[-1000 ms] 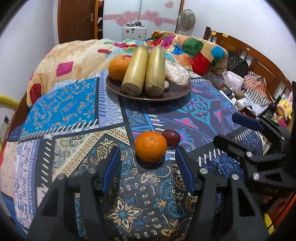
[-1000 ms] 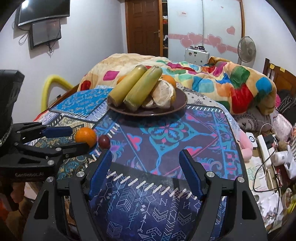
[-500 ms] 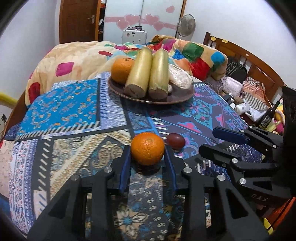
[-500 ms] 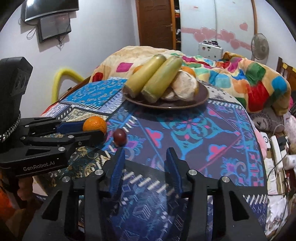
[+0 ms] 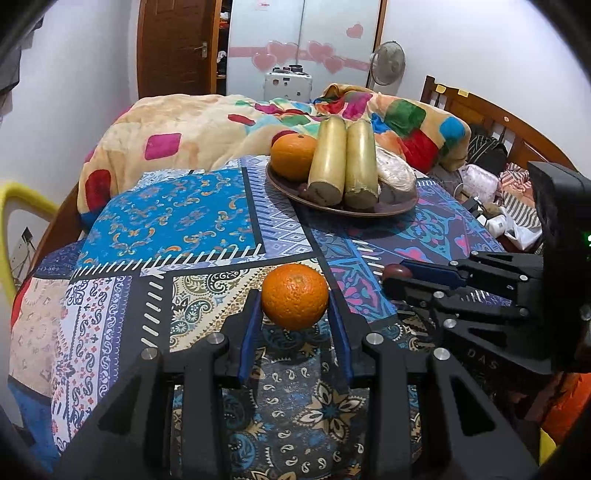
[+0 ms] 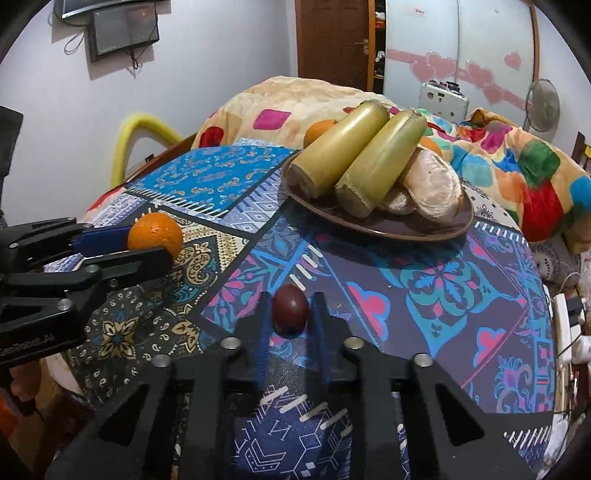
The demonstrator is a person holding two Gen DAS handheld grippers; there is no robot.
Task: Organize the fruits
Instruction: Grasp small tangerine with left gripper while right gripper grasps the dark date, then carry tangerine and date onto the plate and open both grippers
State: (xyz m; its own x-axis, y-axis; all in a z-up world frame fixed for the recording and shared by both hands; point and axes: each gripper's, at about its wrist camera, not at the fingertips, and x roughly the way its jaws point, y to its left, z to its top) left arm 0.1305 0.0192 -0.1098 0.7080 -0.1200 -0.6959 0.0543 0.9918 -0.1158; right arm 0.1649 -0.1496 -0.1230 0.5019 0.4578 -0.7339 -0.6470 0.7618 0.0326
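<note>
Orange (image 5: 294,296) fills left tool (image 5: 294,312); right view shows plum (image 6: 290,310) gripped.

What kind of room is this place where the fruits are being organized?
Most likely a bedroom in a home. A wooden bed frame stands at the right, a colourful patchwork blanket lies heaped behind the fruit plate, and a wardrobe with heart stickers stands beside a wooden door.

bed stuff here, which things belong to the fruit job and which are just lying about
Job: orange in the left tongs; dark red fruit in the right tongs; brown plate of fruit.

Lying about: colourful blanket; fan; wall screen.
</note>
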